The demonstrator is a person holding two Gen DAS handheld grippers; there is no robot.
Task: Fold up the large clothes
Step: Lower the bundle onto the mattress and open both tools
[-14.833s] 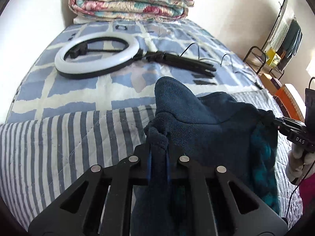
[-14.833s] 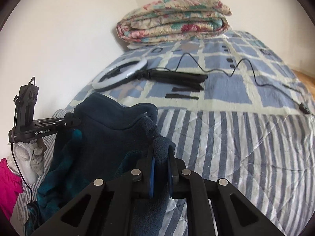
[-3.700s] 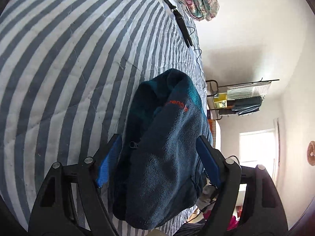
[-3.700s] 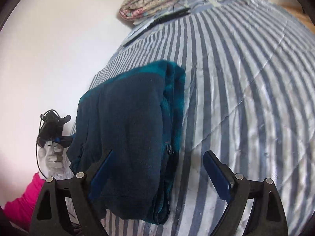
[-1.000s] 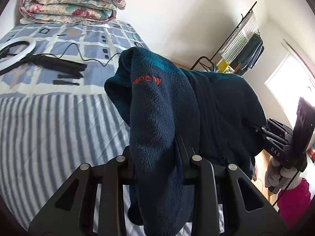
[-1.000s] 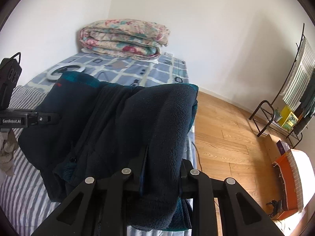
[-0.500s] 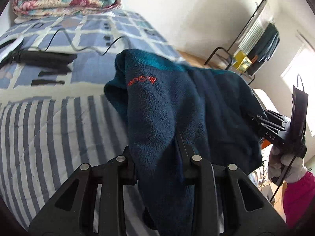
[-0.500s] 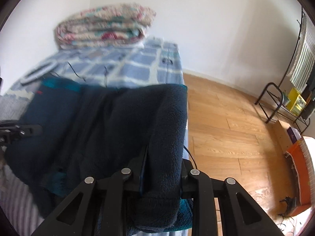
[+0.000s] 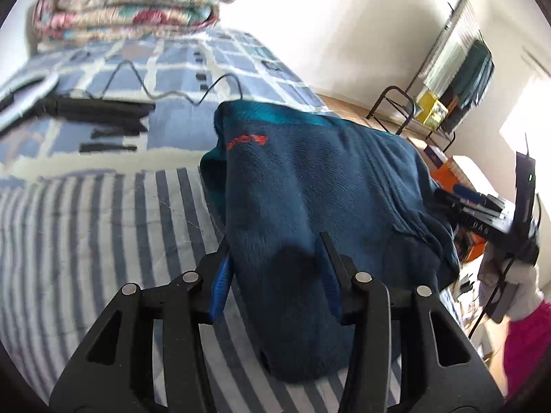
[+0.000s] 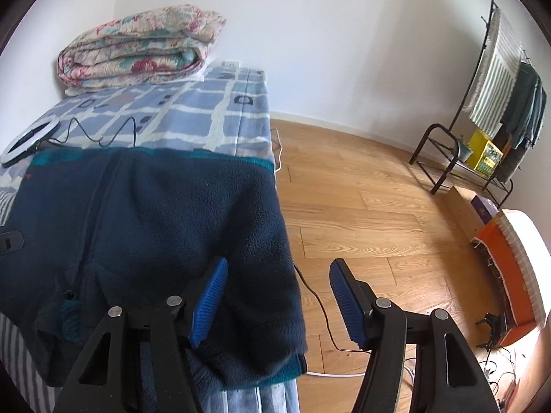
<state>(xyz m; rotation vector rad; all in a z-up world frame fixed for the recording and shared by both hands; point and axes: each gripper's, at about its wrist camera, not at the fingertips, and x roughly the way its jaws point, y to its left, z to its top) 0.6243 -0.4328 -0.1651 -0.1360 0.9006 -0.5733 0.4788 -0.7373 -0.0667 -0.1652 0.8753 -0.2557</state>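
Folded into a thick, plush rectangle, navy fleece jacket (image 10: 155,227) lying on the near right edge of the bed, over a quilted grey-and-white striped cover (image 9: 86,227). Nearest, in the right wrist view, right gripper (image 10: 277,297) spread wide, ribbed blue pads (image 10: 210,296) parted, left pad over the fleece's right border, right pad above bare plank flooring (image 10: 361,206); clamped on nothing. In the left wrist view, left gripper (image 9: 273,284) also parted, black fingers straddling a rounded fold of nap, seemingly loose rather than pinching, contact hard to judge. Further along the fleece, teal trim and small orange stitched lettering (image 9: 246,140) at the far edge. Beyond, blue-and-cream checked bedspread (image 10: 193,117), with a thin black cable (image 9: 179,93) looping across it, a black folded stand (image 9: 100,108) and a white ring light (image 10: 29,137) at far left. Farthest, against the white wall, a floral quilt (image 10: 137,48) folded in soft layers. Far right, a curved black metal rack (image 10: 489,103) hung with striped cloth.
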